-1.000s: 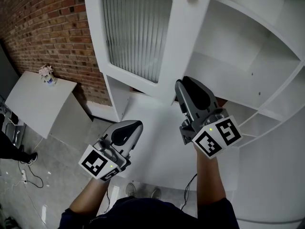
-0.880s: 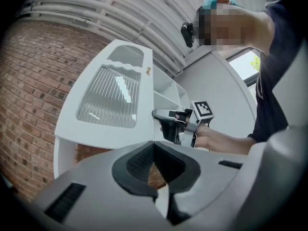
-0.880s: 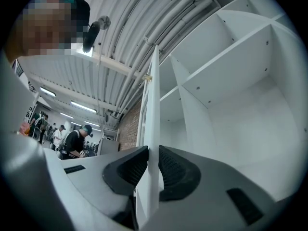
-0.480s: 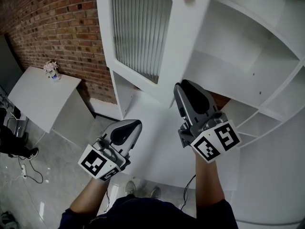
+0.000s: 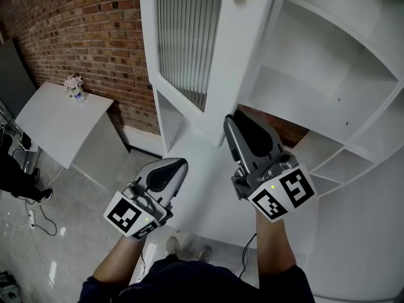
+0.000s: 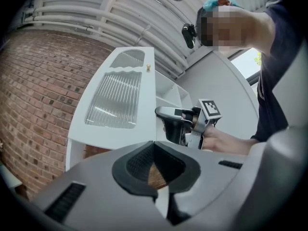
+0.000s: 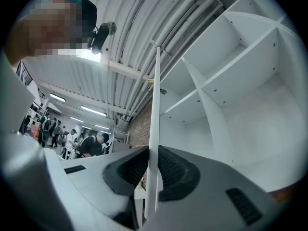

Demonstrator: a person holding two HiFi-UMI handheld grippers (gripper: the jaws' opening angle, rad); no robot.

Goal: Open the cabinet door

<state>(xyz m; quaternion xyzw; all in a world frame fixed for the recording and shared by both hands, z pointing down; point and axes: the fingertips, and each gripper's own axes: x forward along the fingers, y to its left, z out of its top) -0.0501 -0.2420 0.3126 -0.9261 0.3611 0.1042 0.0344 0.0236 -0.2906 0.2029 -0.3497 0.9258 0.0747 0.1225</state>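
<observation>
clamping one cabinet door (image 5: 240, 55), right gripper (image 5: 232, 120), left gripper (image 5: 180, 164) empty

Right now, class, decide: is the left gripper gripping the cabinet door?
No: in the left gripper view, nothing sits between the fingers of the left gripper, and the cabinet door stands apart ahead of it.

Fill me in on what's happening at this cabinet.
A person works two handheld grippers. The right gripper has its jaws clamped on the lower edge of the white cabinet door, which stands partly open, exposing white shelves. The left gripper hangs lower, away from the door, jaws together on nothing.
</observation>
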